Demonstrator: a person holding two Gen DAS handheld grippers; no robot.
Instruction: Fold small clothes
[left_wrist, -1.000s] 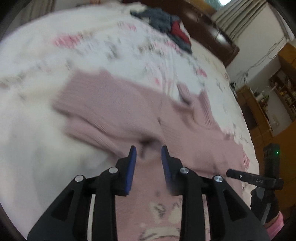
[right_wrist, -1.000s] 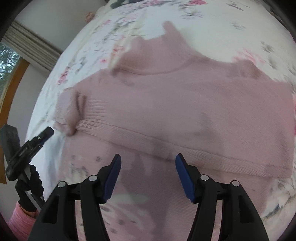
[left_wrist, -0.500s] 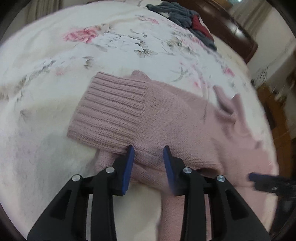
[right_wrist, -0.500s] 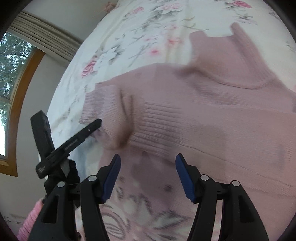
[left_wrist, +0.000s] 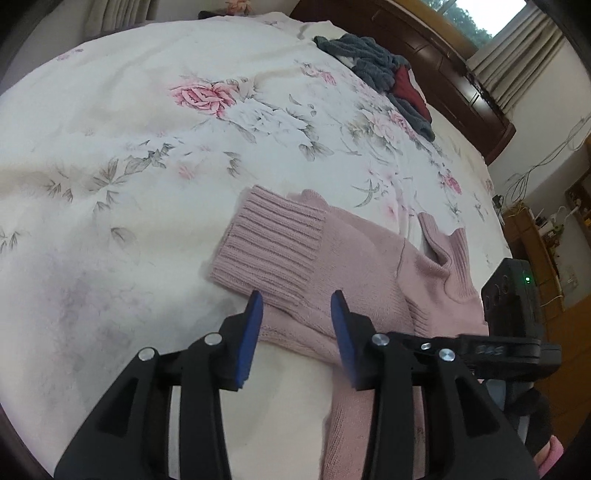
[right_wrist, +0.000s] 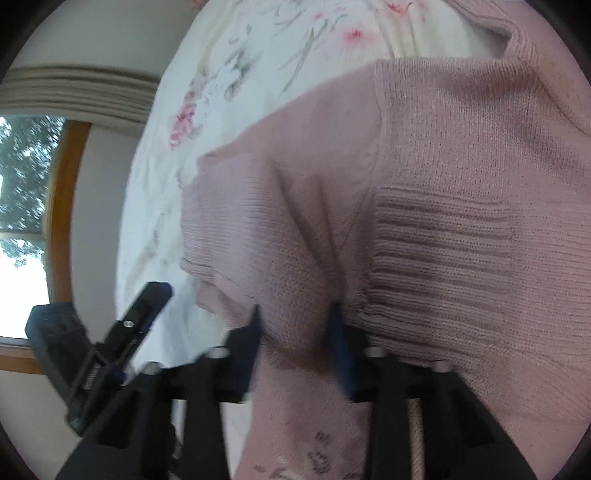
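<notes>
Left wrist view first: a pink knit sweater (left_wrist: 354, 273) is seen lying on a floral bedsheet (left_wrist: 147, 155), right of centre, with a ribbed cuff (left_wrist: 273, 251) folded across just above the blue pads. The left gripper (left_wrist: 295, 314) is held with its jaws apart and nothing is pinched between them; only the sweater's edge is framed in the gap. A pile of grey and red clothes (left_wrist: 384, 74) is left at the upper right by the dark wooden headboard (left_wrist: 424, 48). The other tool's black body is caught at the right edge, with some pale markings that are too blurred to be read.

Right wrist view: the frame is filled by the sweater (right_wrist: 443, 184), and a bunched fold of knit is pinched between the fingers of the right gripper (right_wrist: 295, 317), so it's closed on fabric. A dark printed pattern is glimpsed at the bottom edge, nothing legible.

Progress, as a guess: a sleeve looks tucked in, but the body fold isn't finished, and the far pile is untouched. No brand or label can be made out anywhere.
</notes>
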